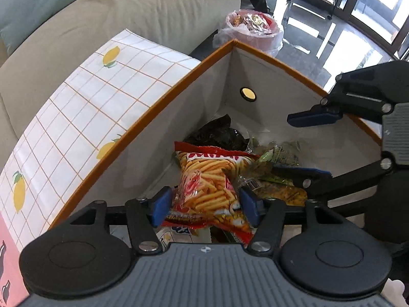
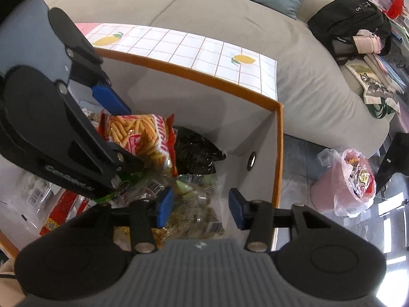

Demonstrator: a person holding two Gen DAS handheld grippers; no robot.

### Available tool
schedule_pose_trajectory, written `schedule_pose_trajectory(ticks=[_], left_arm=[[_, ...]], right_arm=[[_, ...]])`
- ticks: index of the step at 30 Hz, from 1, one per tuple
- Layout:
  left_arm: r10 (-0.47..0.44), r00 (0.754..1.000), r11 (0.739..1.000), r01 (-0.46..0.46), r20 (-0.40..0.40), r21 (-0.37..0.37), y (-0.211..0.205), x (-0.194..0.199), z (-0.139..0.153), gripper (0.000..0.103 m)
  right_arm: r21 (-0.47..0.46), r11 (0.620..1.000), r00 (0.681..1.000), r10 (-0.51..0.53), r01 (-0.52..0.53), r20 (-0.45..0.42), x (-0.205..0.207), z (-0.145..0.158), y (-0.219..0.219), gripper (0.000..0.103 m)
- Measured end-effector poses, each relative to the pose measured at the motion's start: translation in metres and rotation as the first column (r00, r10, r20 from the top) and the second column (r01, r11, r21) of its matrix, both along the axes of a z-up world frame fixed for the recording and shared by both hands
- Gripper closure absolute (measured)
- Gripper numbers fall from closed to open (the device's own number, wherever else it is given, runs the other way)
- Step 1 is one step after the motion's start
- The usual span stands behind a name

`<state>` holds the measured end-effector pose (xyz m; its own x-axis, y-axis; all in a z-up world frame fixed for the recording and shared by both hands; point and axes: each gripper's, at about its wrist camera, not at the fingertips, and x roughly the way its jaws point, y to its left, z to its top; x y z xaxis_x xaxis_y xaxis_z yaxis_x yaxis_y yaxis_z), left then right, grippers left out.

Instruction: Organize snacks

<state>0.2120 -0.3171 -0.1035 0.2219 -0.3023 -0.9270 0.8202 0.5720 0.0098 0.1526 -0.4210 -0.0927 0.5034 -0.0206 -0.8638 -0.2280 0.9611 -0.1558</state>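
The red-and-orange snack bag [image 1: 212, 186] printed with fries sits inside the grey storage box [image 1: 143, 138] with the orange rim, near its corner, pinched at the waist between the blue pads of the left gripper [image 1: 205, 206], whose jaws press into it from both sides. Under and behind it lie more packets: a black crinkled bag [image 1: 217, 133] toward the corner and greenish clear packets [image 2: 194, 204] toward the right. The right gripper [image 2: 198, 206] hangs just above those packets with its jaws spread and nothing between them; in the left wrist view it reaches in from the right side of the box. A white lemon-print cloth [image 2: 204, 48] lies behind the box's far wall, against a beige sofa [image 2: 230, 12]. A pink bin [image 2: 345, 181] lined with a plastic bag and full of wrappers stands on the floor beyond the box corner
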Motion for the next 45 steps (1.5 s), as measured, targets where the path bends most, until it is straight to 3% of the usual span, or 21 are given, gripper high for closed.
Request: schedule_pose_trajectory(ticks=[3, 7, 13, 18, 22, 29, 31, 33, 38, 42, 45], left_arm=[[-0.004, 1.000, 1.000, 0.004, 0.020, -0.011, 0.006, -0.005, 0.012, 0.028], [-0.010, 0.998, 0.999, 0.012, 0.058, -0.037, 0.019, -0.016, 0.036, 0.027], [0.064, 0.990, 0.997, -0.057, 0.125, -0.060, 0.053, -0.034, 0.079, 0.027], [0.168, 0.969, 0.982, -0.148, 0.181, -0.119, 0.096, -0.055, 0.120, 0.027], [0.246, 0.942, 0.963, -0.210, 0.228, -0.172, 0.131, -0.074, 0.147, 0.026], [0.362, 0.875, 0.923, -0.289, 0.321, -0.254, 0.185, -0.117, 0.173, 0.024], [0.407, 0.850, 0.903, -0.319, 0.335, -0.288, 0.201, -0.130, 0.178, 0.023], [0.479, 0.814, 0.864, -0.370, 0.329, -0.342, 0.217, -0.140, 0.179, 0.023], [0.578, 0.758, 0.795, -0.438, 0.303, -0.421, 0.248, -0.168, 0.181, 0.022], [0.596, 0.728, 0.787, -0.444, 0.340, -0.429, 0.253, -0.191, 0.179, 0.022], [0.612, 0.722, 0.772, -0.458, 0.321, -0.442, 0.256, -0.204, 0.174, 0.020]], right_arm=[[0.020, 0.999, 1.000, -0.024, 0.024, -0.012, -0.001, 0.003, -0.001, 0.040], [0.065, 0.997, 0.998, -0.049, 0.051, -0.038, -0.005, 0.014, 0.003, 0.029], [0.094, 0.990, 0.993, -0.104, 0.108, -0.047, -0.011, 0.041, 0.020, 0.019], [0.165, 0.976, 0.989, -0.144, 0.146, -0.021, -0.020, 0.073, 0.041, 0.013], [0.220, 0.963, 0.988, -0.157, 0.154, -0.002, -0.029, 0.100, 0.062, 0.011], [0.228, 0.964, 0.976, -0.169, 0.134, 0.139, -0.073, 0.152, 0.105, 0.008], [0.223, 0.963, 0.962, -0.197, 0.154, 0.189, -0.091, 0.164, 0.116, 0.007], [0.230, 0.958, 0.942, -0.229, 0.174, 0.243, -0.108, 0.173, 0.123, 0.006], [0.264, 0.937, 0.893, -0.309, 0.228, 0.329, -0.155, 0.182, 0.141, 0.003], [0.273, 0.927, 0.867, -0.347, 0.257, 0.359, -0.183, 0.180, 0.153, 0.003], [0.281, 0.918, 0.850, -0.373, 0.280, 0.372, -0.202, 0.175, 0.161, 0.003]])
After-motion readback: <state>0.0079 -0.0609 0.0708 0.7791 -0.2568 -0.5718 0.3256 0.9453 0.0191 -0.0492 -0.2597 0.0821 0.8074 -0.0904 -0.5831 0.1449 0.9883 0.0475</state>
